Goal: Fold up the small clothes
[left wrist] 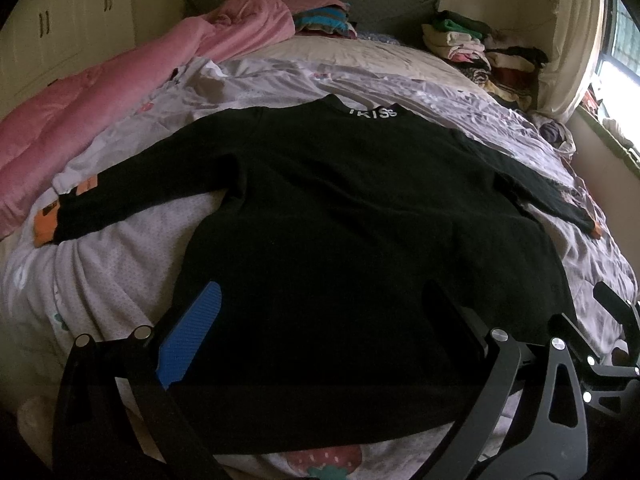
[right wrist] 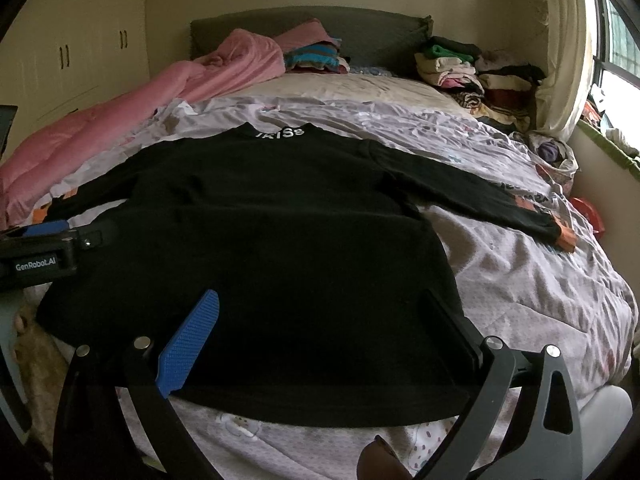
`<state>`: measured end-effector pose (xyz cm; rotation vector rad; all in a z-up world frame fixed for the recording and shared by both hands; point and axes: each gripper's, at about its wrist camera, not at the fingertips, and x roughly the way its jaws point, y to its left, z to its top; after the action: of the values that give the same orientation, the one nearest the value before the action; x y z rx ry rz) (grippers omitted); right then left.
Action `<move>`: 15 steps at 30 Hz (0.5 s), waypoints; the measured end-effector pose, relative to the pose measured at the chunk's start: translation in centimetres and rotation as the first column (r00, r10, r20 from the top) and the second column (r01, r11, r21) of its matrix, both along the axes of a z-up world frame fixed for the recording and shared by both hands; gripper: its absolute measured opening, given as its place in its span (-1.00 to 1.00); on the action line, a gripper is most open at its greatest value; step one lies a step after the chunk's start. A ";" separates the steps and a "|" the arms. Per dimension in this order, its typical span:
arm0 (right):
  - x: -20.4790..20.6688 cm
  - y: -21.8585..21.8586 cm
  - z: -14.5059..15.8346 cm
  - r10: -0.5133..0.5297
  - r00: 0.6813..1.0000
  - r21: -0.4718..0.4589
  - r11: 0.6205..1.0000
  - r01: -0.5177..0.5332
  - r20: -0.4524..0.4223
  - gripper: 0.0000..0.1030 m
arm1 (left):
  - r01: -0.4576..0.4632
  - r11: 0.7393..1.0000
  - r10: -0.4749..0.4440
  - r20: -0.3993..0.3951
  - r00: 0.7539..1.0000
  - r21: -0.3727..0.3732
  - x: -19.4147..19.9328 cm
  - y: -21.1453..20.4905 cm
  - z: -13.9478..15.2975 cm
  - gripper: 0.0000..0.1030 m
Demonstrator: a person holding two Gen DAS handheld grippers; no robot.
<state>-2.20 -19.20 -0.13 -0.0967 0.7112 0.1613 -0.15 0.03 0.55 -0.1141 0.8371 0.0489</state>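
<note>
Sweater hem (left wrist: 320, 432) nearest, black sweater (left wrist: 340, 220) flat on the bed (left wrist: 120, 248), collar at 12 o'clock, sleeves out toward 9 and 3. Left gripper (left wrist: 320, 320) and right gripper (right wrist: 320, 320) both spread wide, empty, over the hem. Long axis runs straight ahead; left sleeve (left wrist: 100, 208) likely left gripper's, right sleeve (right wrist: 480, 196) the other's.

pink quilt (left wrist: 80, 120), wardrobe (left wrist: 60, 28), window (right wrist: 616, 60).

One black sweater (left wrist: 340, 220), one pink quilt (left wrist: 80, 120), two hand-held grippers, three clothes piles.
</note>
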 end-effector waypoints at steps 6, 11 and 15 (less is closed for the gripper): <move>0.0 0.0 0.1 0.003 1.000 0.003 1.000 -0.003 0.002 0.92 | 0.000 1.000 0.000 0.002 1.000 0.001 -0.1 0.0 0.2 0.83; 0.1 0.2 0.1 0.007 1.000 0.006 1.000 -0.007 0.002 0.92 | 0.000 1.000 0.000 0.002 1.000 0.001 -0.1 0.0 0.2 0.83; 0.2 0.2 0.1 0.009 1.000 0.007 1.000 -0.009 -0.001 0.92 | 0.000 1.000 0.000 0.003 1.000 0.002 -0.1 0.0 0.2 0.83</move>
<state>-2.05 -18.96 -0.01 -0.0933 0.7115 0.1723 -0.22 0.04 0.73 -0.1122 0.8344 0.0494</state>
